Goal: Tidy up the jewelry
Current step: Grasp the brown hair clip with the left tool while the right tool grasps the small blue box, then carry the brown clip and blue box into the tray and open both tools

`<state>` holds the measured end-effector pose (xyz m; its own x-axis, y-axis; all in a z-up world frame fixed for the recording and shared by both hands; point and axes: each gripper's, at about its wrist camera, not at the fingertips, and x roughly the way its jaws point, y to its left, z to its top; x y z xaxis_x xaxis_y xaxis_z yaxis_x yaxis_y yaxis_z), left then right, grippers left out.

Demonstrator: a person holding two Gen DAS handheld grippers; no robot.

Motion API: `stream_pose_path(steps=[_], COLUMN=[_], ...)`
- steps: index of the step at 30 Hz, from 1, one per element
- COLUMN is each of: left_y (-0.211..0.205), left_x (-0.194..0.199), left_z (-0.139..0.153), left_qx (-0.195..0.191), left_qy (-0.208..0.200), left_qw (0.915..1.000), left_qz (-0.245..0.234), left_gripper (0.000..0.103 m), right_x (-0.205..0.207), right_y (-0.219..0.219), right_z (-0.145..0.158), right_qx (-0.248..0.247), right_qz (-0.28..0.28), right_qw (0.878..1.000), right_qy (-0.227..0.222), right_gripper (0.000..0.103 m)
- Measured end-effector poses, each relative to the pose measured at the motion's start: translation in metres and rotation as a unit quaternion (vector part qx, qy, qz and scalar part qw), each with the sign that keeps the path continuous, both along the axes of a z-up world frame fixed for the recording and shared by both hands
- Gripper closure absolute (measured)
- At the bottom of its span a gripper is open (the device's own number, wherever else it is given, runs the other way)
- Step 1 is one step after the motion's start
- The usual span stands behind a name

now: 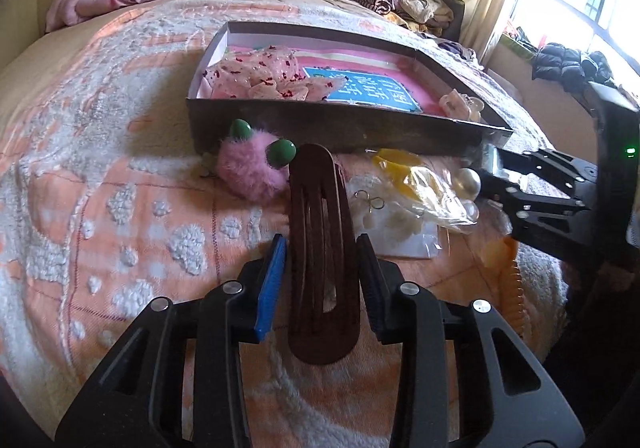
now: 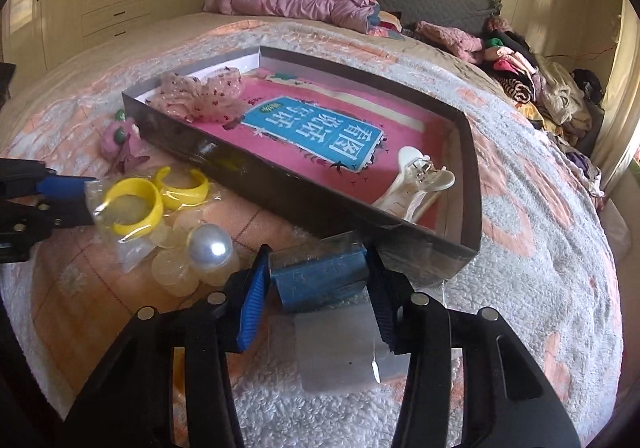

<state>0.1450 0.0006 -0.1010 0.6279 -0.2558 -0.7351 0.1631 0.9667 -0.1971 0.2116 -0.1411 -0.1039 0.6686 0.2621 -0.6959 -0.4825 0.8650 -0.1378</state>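
Observation:
My left gripper (image 1: 322, 248) is shut on a long brown hair clip (image 1: 320, 232) and holds it above the bedspread, pointing toward the dark tray (image 1: 332, 126). My right gripper (image 2: 318, 260) is shut on a small blue item in clear plastic wrap (image 2: 320, 276), just in front of the tray's near wall (image 2: 280, 192). The tray holds a pink book (image 2: 312, 136), a pink sheer scrunchie (image 2: 200, 94) and a white claw clip (image 2: 416, 184). The right gripper also shows in the left wrist view (image 1: 492, 172).
On the bedspread in front of the tray lie a pink fluffy pom-pom with green balls (image 1: 252, 168), yellow rings in a plastic bag (image 2: 152, 196), a large pearl (image 2: 210, 246) and small hook earrings on a card (image 1: 370, 204). Clothes are piled at the bed's head (image 2: 520, 76).

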Motion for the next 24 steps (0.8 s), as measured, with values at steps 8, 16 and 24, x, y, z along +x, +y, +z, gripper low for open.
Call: stream_pose_path(steps=[8, 16, 24], left_y=[0.006, 0.011, 0.021], left_x=[-0.011, -0.035, -0.043], left_z=[0.002, 0.016, 0.040], left_qx=[-0.023, -0.032, -0.023], left_qy=[0.000, -0.017, -0.049], left_qw=[0.9997, 0.9993, 0.9982], left_qz=[0.000, 0.008, 0.026], left_gripper=[0.078, 0.078, 0.078], right_x=[-0.027, -0.055, -0.075], right_y=[-0.010, -0.021, -0.028], right_z=[0.025, 0.036, 0.047], right_qx=[0.028, 0.051, 0.062], right_qz=[-0.008, -0.018, -0.026], right_qw=[0.999, 0.998, 0.996], right_qy=[-0.034, -0.040, -0.050], right_gripper=[0.059, 0.059, 0.059])
